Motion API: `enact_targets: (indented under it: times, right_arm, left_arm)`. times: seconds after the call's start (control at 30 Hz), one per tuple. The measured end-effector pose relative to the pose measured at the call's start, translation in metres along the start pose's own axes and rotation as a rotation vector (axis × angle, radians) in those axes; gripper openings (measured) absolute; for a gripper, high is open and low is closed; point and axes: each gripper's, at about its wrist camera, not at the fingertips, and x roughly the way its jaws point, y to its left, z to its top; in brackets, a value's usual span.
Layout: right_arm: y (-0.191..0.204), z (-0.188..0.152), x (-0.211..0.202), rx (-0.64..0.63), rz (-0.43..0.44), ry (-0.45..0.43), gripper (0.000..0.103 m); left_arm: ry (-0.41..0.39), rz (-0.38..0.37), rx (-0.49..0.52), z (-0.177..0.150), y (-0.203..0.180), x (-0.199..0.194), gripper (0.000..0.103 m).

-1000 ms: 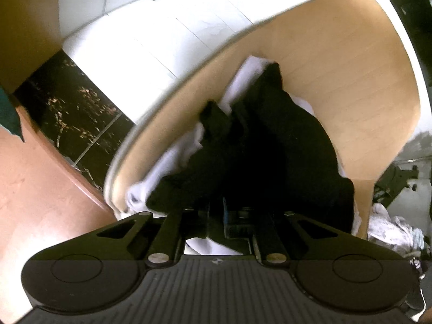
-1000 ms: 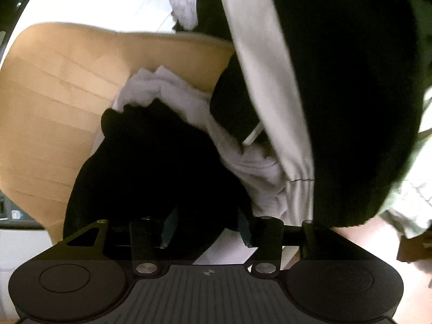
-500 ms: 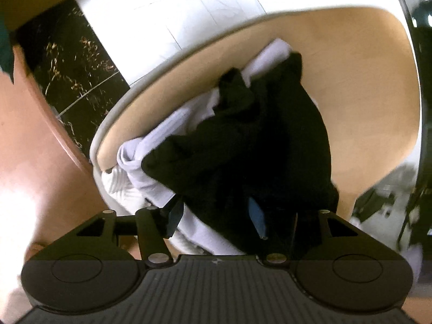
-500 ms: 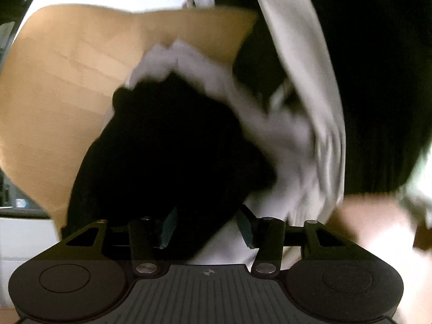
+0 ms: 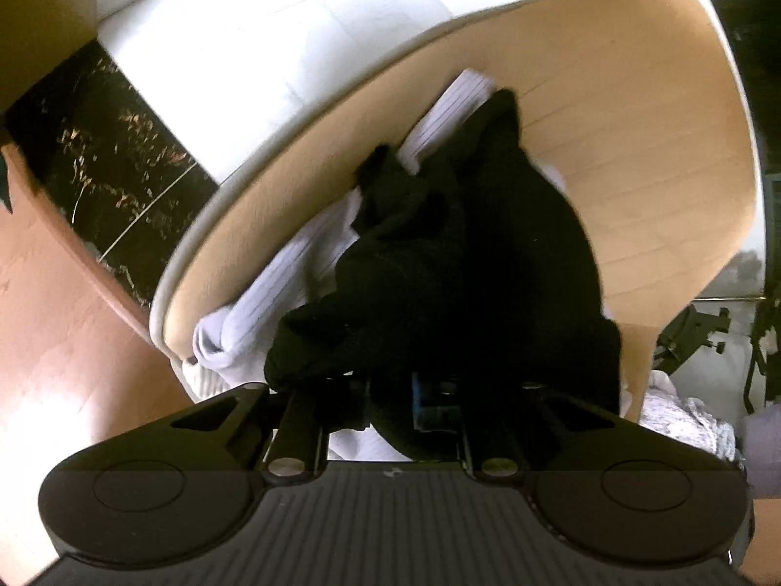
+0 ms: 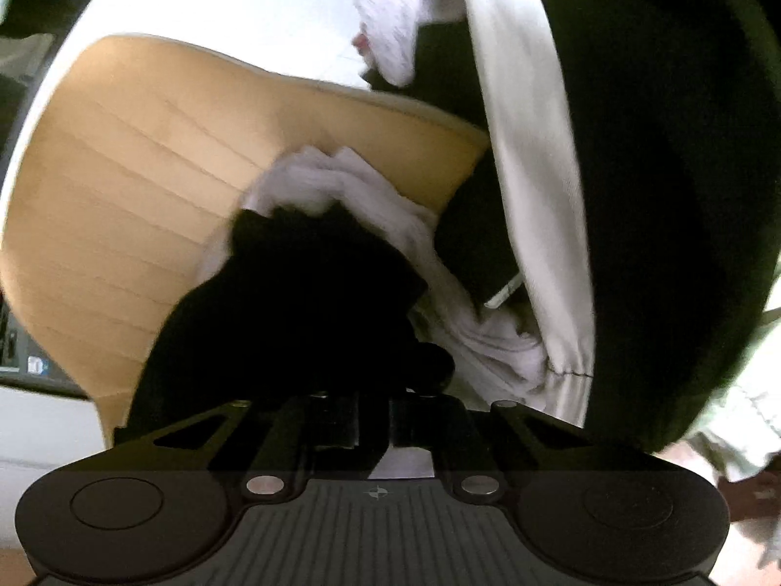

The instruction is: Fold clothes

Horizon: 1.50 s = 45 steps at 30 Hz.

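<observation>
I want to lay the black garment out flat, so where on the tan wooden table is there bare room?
The tan wooden table is bare on its far side, between the crumpled black garment and the rim. A narrower bare strip runs beside the white ribbed garment. The near edge is crowded: both garments pile there under the left gripper and right gripper.

dark garment (image 5: 468,263) atop ribbed garment (image 5: 293,278), both on table (image 5: 634,146)

A tan wooden table (image 5: 634,112) with a pale rim stands on white floor tiles (image 5: 293,39). Beyond its left edge lie a black marble strip (image 5: 112,166) and orange-brown flooring (image 5: 53,322).
</observation>
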Motion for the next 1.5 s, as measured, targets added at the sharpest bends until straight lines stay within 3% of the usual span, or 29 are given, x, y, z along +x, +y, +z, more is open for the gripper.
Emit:
enact_targets:
  times: [0.1,0.2,0.27,0.47,0.53,0.57,0.63,0.7,0.83,0.9,1.07,1.2,1.33,1.5]
  right_arm:
    - [0.002,-0.003,-0.015,-0.038,-0.007,-0.002,0.008]
    - [-0.009,-0.006,-0.005,-0.029,-0.038,0.021,0.008]
    - [-0.018,-0.011,0.008,-0.005,-0.058,0.043,0.008]
    - [-0.018,-0.024,0.023,-0.095,-0.112,0.063,0.011]
    - [-0.018,-0.024,0.021,-0.107,-0.118,0.070,0.024]
    - [-0.018,-0.023,0.019,-0.101,-0.118,0.087,0.030]
    - [-0.018,-0.021,0.016,-0.088,-0.117,0.123,0.061]
    - [-0.014,-0.020,0.008,-0.086,-0.109,0.132,0.069]
    - [-0.001,-0.021,-0.028,-0.157,-0.111,0.066,0.096]
    - [0.009,-0.023,-0.047,-0.217,-0.111,0.032,0.102]
    - [0.036,-0.038,-0.097,-0.438,-0.075,-0.006,0.102]
    - [0.058,-0.065,-0.136,-0.623,-0.148,-0.062,0.102]
    - [0.075,-0.084,-0.171,-0.718,-0.171,-0.104,0.102]
    - [0.088,-0.114,-0.231,-0.813,-0.175,-0.156,0.102]
  left_arm:
    - [-0.002,-0.006,0.037,0.001,-0.003,-0.010,0.014]
    - [0.016,0.009,0.059,-0.002,0.000,-0.010,0.014]
    - [0.028,0.033,0.066,-0.006,0.004,-0.002,0.014]
    - [0.033,0.125,0.084,-0.009,0.000,0.030,0.017]
    - [0.041,0.150,0.107,-0.009,-0.005,0.033,0.021]
    - [0.048,0.163,0.132,-0.008,-0.009,0.033,0.030]
    - [0.061,0.190,0.212,-0.011,-0.018,0.029,0.042]
    - [0.063,0.204,0.286,-0.016,-0.028,0.022,0.064]
    - [0.051,0.229,0.422,-0.028,-0.048,0.005,0.086]
    - [0.009,0.238,0.488,-0.036,-0.061,-0.013,0.094]
    - [-0.111,0.272,0.638,-0.063,-0.091,-0.065,0.101]
    - [-0.199,0.289,0.691,-0.084,-0.106,-0.111,0.102]
    - [-0.250,0.238,0.676,-0.099,-0.109,-0.154,0.102]
    - [-0.302,0.227,0.795,-0.142,-0.122,-0.204,0.102]
